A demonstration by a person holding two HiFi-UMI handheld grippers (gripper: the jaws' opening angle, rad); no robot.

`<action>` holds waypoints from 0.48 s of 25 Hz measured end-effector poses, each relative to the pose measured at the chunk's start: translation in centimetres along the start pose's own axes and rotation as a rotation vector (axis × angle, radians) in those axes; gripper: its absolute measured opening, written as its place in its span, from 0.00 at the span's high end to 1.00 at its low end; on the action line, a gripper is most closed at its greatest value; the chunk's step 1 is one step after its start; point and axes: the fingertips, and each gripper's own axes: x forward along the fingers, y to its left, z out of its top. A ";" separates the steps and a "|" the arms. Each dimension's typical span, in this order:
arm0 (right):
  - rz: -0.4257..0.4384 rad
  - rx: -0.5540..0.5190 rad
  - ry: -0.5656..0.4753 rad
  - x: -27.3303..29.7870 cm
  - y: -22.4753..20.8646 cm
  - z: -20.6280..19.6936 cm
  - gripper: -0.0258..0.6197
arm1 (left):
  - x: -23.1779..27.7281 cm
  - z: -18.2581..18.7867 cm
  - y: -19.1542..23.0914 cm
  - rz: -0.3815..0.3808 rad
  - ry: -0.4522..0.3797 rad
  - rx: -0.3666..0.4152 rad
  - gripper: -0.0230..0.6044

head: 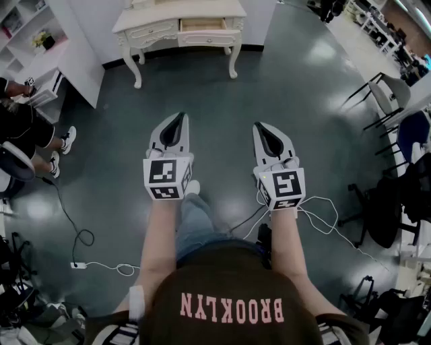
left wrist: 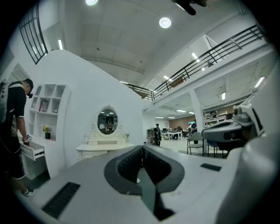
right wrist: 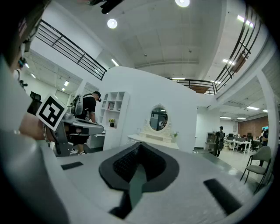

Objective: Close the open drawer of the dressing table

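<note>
A white dressing table (head: 178, 20) stands far ahead against the wall, its middle drawer (head: 202, 27) pulled out and showing a wooden inside. The same dressing table (left wrist: 103, 148) with its oval mirror (left wrist: 107, 122) shows small in the left gripper view, and the table (right wrist: 151, 140) appears again in the right gripper view. My left gripper (head: 180, 116) and right gripper (head: 260, 125) are held side by side above the dark floor, well short of the table. Both are shut and hold nothing.
White shelving (head: 40, 47) stands at the back left, with a person (head: 27, 131) beside it. Black office chairs (head: 387, 202) crowd the right side. A white cable (head: 101, 266) and wires trail on the floor near my feet.
</note>
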 end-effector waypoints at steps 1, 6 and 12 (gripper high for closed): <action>-0.002 0.001 0.005 1.1 -0.2 0.0 0.97 | 0.9 0.1 0.6 0.000 0.000 0.004 0.96; -0.011 0.006 0.018 7.1 -1.3 0.1 0.97 | 5.7 0.5 4.2 -0.013 -0.008 0.022 0.96; -0.018 0.024 0.019 15.4 -1.6 0.8 0.97 | 11.5 0.2 10.2 -0.030 0.009 0.015 0.95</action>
